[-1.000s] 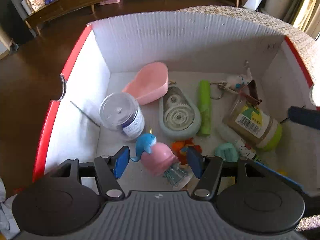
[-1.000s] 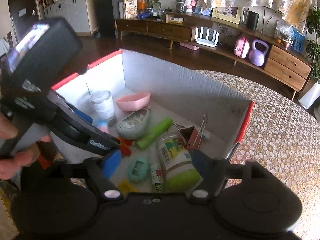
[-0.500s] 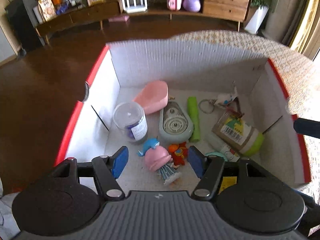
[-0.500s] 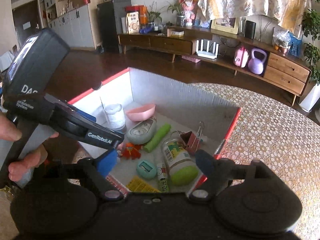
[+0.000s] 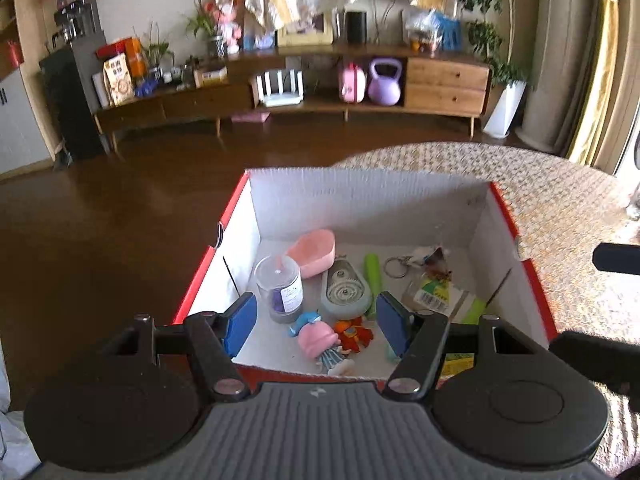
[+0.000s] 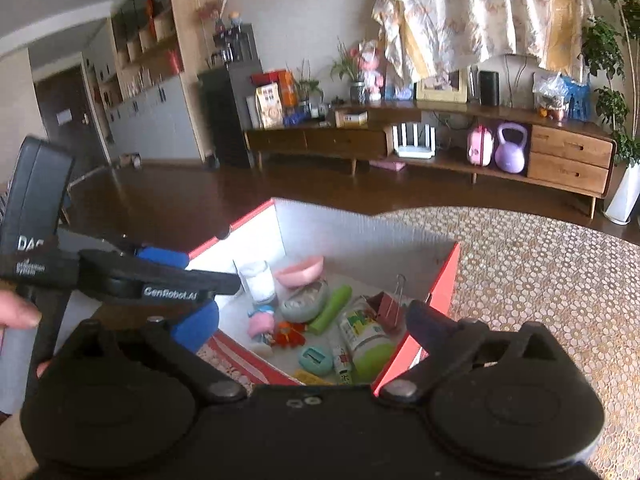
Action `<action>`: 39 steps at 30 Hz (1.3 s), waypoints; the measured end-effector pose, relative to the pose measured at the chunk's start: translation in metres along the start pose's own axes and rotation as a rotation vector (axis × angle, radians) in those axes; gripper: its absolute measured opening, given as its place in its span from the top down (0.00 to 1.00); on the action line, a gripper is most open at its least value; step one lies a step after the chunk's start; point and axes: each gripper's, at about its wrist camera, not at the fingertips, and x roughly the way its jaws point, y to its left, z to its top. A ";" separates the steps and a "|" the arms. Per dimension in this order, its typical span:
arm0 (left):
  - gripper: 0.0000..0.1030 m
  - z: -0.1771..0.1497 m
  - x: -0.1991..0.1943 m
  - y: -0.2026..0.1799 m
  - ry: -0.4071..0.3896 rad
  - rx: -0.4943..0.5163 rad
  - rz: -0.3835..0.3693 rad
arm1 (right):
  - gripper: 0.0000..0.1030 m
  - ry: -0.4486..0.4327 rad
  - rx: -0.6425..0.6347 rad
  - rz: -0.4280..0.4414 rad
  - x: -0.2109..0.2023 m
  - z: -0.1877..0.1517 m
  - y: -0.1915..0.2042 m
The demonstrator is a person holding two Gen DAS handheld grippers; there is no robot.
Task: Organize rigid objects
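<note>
The red cardboard box [image 5: 516,224] sits on the lace-covered table [image 6: 540,264] as the bin for the loose items: clear jar [image 5: 279,280], green-capped bottle [image 6: 366,340], pink doll [image 5: 316,338]. The left gripper [image 5: 316,316] and right gripper [image 6: 312,324] hang above it, jaws just widened and empty, likely because both have let go.

The left gripper [image 5: 316,318], jaws apart and empty, hangs above the red-rimmed box [image 5: 520,240] of toys.

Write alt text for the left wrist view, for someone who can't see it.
The open, empty left gripper hangs above a red box holding small items: a clear jar, pink scoop, green tube and pink toy. Behind are a dark floor and a sideboard.
</note>
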 end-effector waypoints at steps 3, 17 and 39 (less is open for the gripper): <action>0.19 -0.005 -0.017 0.000 -0.055 -0.007 -0.007 | 0.00 -0.041 -0.009 -0.003 -0.013 -0.001 0.002; 0.15 -0.021 -0.068 -0.005 -0.175 -0.037 -0.031 | 0.00 -0.124 -0.013 0.008 -0.050 -0.013 0.010; 0.00 -0.048 -0.106 -0.029 -0.206 -0.015 -0.072 | 0.00 -0.150 0.060 0.035 -0.073 -0.032 0.008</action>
